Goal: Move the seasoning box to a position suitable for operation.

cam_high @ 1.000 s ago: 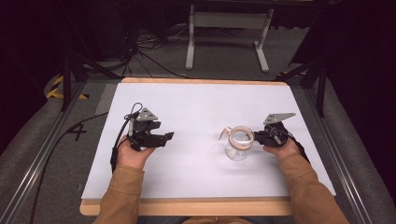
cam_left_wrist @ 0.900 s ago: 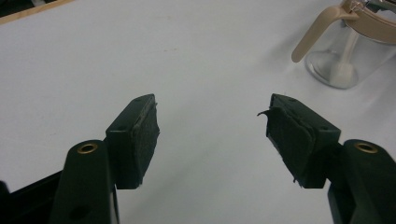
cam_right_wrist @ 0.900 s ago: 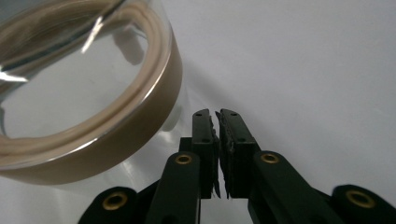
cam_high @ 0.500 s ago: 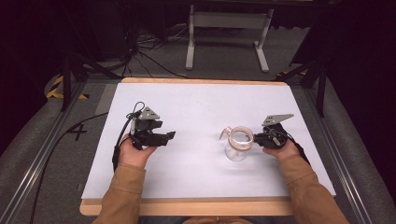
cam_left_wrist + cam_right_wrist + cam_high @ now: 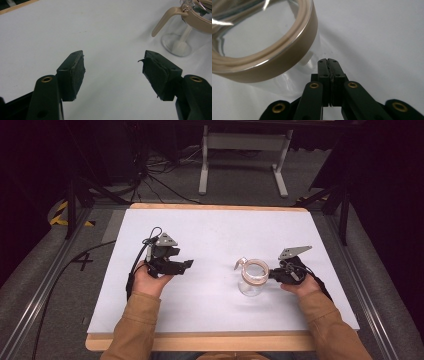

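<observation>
A clear glass jar (image 5: 251, 281) with a tan ring around its mouth and a tan handle-like piece sticking out to its left stands upright on the white desk (image 5: 220, 235), right of the middle and a little toward the person. The right gripper (image 5: 276, 275) sits just beside the jar's right side; in the right gripper view (image 5: 329, 62) its two black jaws are pressed flat together with nothing between them, their tips right at the glass wall below the tan ring, though whether they touch it cannot be told. The left gripper (image 5: 186, 264) rests well apart from the jar, on the left half of the desk, pointing toward it. In the left gripper view (image 5: 113, 72) its jaws stand wide apart and empty, with the jar (image 5: 186, 27) at the upper right.
</observation>
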`<state>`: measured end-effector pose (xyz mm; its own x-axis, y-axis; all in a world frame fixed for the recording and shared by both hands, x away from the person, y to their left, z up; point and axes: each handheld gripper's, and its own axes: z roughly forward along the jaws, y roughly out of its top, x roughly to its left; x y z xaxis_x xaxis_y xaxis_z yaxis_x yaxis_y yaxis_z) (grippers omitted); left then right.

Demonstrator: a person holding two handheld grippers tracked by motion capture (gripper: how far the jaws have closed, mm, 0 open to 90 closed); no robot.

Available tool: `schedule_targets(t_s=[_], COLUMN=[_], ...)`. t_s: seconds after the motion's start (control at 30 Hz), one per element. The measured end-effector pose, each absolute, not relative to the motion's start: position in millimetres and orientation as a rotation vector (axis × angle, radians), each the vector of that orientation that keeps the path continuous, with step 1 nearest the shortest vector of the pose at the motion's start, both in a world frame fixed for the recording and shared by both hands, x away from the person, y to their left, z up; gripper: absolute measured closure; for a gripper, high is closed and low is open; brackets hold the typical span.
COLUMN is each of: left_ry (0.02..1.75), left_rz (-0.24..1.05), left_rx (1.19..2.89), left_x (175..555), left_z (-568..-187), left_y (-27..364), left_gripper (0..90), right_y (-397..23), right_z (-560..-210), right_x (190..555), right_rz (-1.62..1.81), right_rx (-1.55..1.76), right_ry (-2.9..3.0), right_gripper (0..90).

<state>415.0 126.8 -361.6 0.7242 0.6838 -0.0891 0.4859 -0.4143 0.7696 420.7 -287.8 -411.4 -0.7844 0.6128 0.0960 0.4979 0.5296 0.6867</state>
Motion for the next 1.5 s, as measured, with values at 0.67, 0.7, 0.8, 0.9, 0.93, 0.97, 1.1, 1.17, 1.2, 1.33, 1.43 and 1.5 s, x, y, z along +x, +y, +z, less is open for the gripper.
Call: schedule_targets(t_s=[0.67,0.7,0.8,0.9,0.93,0.97,1.1,1.17,1.2,1.33,1.43,1.5], left_ry=[0.828,0.819,0.821,0.823,0.829,0.828,0.826,0.834,0.828,0.827,0.836,0.825], left_rz=[0.282,0.286,0.267,0.267,0.261,0.25,0.215,0.195,0.194,0.163,0.14,0.125], left_rx=[2.121,2.124,2.117,2.116,2.112,2.115,2.115,2.116,2.122,2.12,2.105,2.1], left_x=[426,427,426,426,426,426,426,427,427,427,427,427], left_z=[-361,-361,-361,-362,-362,-362,-361,-361,-361,-360,-360,-359], left_y=[109,109,108,107,107,107,108,108,109,108,107,107], left_gripper=[35.0,35.3,37.5,38.1,38.3,39.4,45.2,46.7,47.9,50.7,53.7,56.4], right_y=[-261,-259,-255,-251,-249,-248,-243,-241,-241,-236,-236,-238], right_z=[-410,-410,-411,-412,-413,-413,-415,-415,-415,-417,-418,-417], right_x=[391,390,388,386,386,385,384,383,383,381,381,381], right_rz=[1.019,1.013,0.995,0.988,0.989,0.989,0.971,0.963,0.964,0.949,0.944,0.969], right_rx=[0.806,0.798,0.791,0.78,0.774,0.768,0.75,0.75,0.746,0.727,0.708,0.717], right_ry=[2.723,2.73,2.745,2.758,2.764,2.768,2.784,2.789,2.79,2.81,2.813,2.799], right_gripper=[89.2,89.2,89.2,89.2,89.2,89.2,89.1,89.1,89.1,89.1,87.8,87.3])
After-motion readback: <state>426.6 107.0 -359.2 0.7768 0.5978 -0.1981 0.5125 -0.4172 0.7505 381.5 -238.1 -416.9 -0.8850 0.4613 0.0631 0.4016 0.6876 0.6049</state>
